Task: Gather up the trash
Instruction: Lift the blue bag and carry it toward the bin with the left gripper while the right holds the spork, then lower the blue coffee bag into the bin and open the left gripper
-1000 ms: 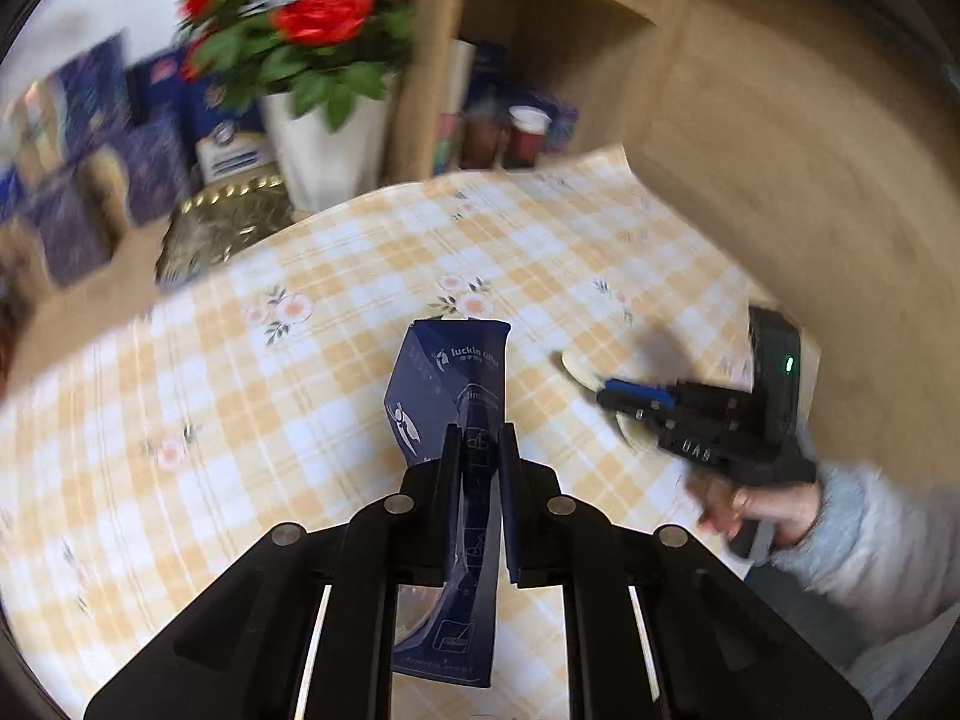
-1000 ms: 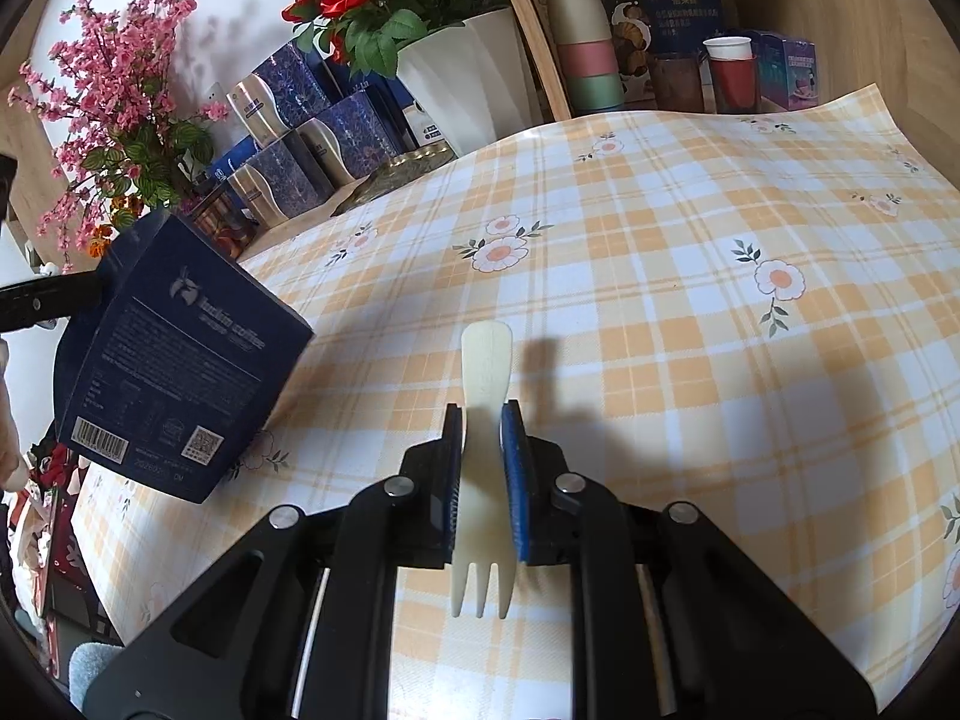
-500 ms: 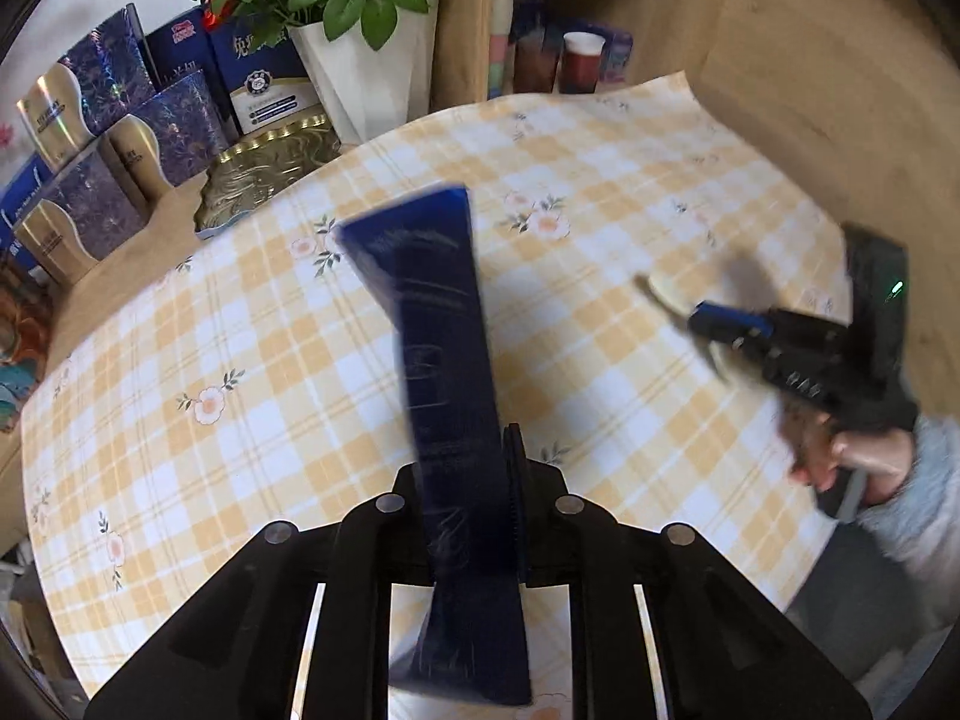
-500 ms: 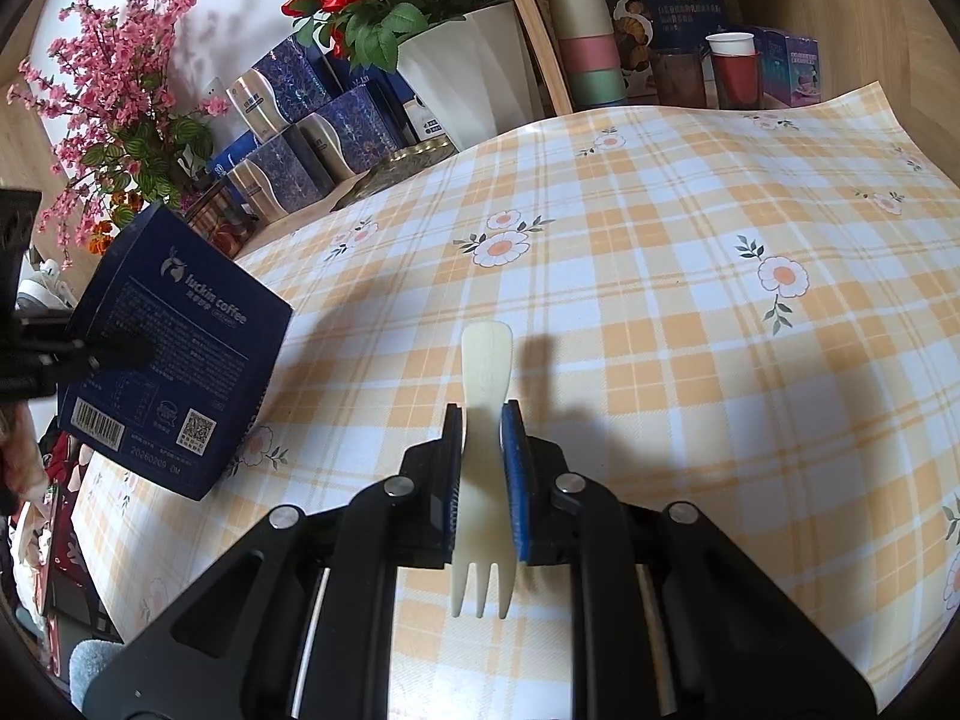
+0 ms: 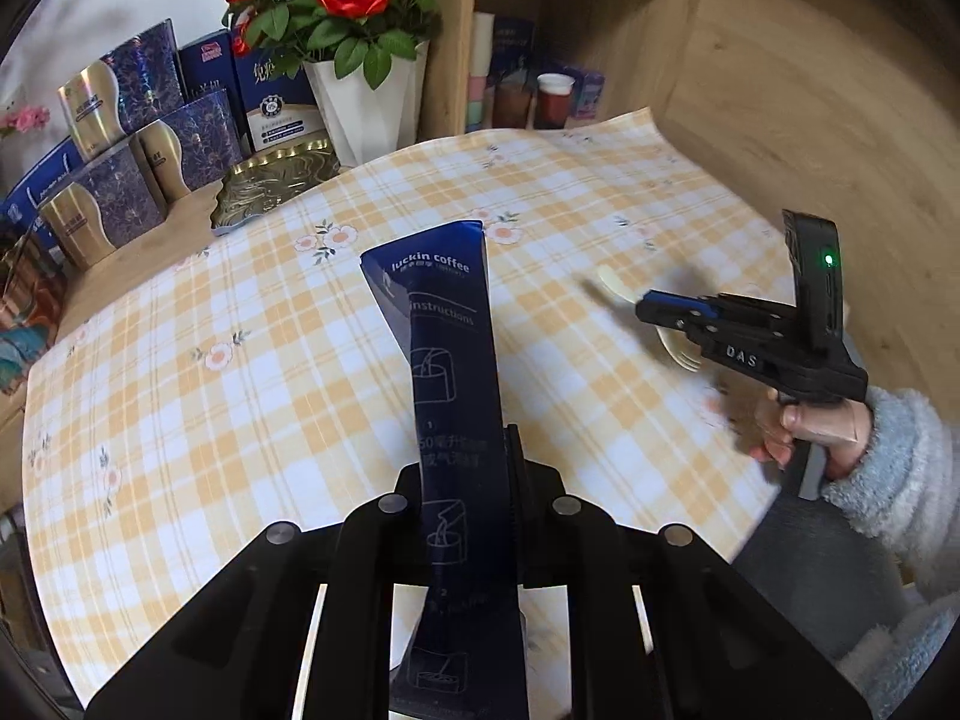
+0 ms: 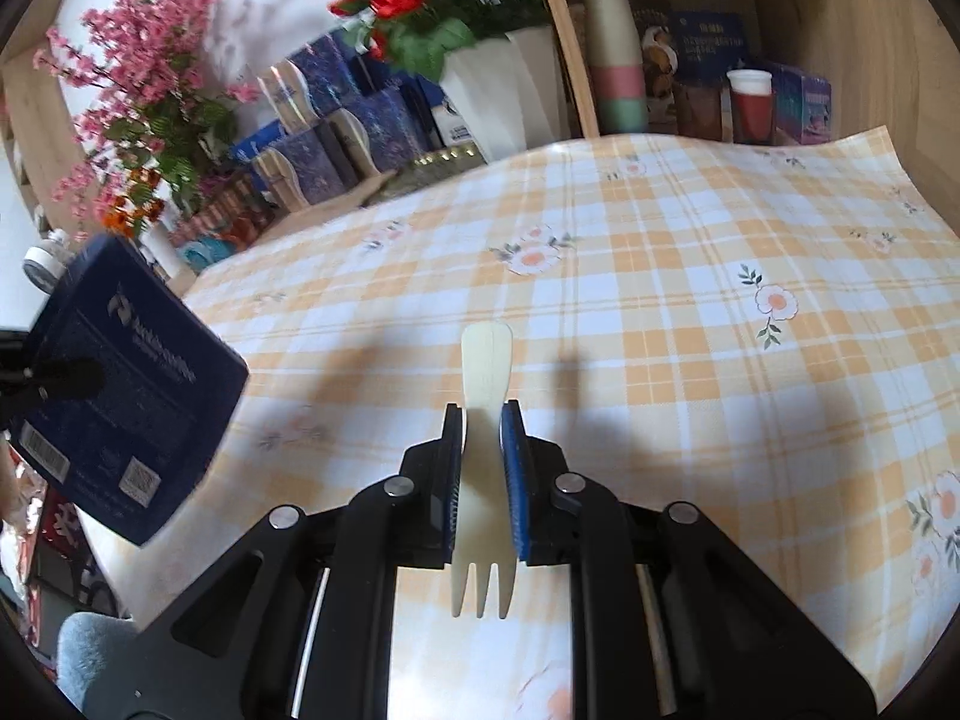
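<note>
At the left, the left tool (image 5: pixel 465 480) is clamped narrow on a dark blue coffee box (image 5: pixel 447 360), flattened so it stands edge-on between the pads and rises well above the counter (image 5: pixel 180 420), whose yellow checked cloth looks bare of other litter. From the right wrist view the same box (image 6: pixel 120 390) shows its broad printed face, tilted, hanging off the counter's left edge. It is thin card, so I judge it light and fairly stiff along its length but easy to crush or twist; the grip sits low on the panel, which leaves a long free end that could swing or slip if the hand turns sharply. A hold nearer the middle would steady it. Moving right, the right tool (image 6: pixel 483 462) is closed on a pale disposable fork (image 6: pixel 485 420), pinched across its neck with the handle pointing forward over the cloth and the tines back toward the camera. In the left wrist view this tool (image 5: pixel 660 306) appears at the right edge, carried by a hand (image 5: pixel 804 426) in a fluffy grey sleeve (image 5: pixel 900 474). The fork seems light, smooth and somewhat brittle, so I reckon it could pivot between the pads; the flat neck is the sensible place to squeeze. No bin shows in either view.
</note>
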`<state>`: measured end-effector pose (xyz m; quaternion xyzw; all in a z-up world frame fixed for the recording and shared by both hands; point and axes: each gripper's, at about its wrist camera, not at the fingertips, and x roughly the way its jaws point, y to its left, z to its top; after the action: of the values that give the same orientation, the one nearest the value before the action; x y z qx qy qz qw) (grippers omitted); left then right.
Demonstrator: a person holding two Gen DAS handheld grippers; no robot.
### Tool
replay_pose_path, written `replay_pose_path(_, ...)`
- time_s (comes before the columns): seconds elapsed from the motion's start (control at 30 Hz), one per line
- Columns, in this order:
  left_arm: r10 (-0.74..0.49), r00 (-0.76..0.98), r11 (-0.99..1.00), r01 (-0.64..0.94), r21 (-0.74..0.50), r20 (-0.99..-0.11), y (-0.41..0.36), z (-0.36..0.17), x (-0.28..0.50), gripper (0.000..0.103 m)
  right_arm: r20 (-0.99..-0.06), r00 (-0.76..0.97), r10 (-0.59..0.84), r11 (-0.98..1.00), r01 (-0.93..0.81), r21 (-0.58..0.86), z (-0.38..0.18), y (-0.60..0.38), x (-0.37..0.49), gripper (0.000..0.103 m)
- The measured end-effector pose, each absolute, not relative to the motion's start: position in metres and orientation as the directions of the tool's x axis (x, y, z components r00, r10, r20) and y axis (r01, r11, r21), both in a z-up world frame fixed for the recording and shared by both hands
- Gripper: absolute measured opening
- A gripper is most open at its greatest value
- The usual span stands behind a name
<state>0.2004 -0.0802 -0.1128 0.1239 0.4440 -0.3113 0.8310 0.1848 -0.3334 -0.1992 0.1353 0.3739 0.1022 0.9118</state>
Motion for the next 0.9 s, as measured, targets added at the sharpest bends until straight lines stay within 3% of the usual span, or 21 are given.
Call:
replay_pose_path(0.53, -0.512, 0.357, 0.686, 0.718, -0.121, -0.782, -0.071, -0.107, 0.042, 0.014, -0.578, 0.732, 0.360, 0.919, -0.170, 0.356, -0.136, -0.303, 0.033, 0.017)
replay_pose_path(0.9, -0.461, 0.216, 0.618, 0.774, -0.137, -0.861, -0.087, -0.188, -0.030, 0.014, -0.613, 0.672, 0.416, 0.900, -0.208, 0.383, -0.159, -0.283, -0.042, 0.017)
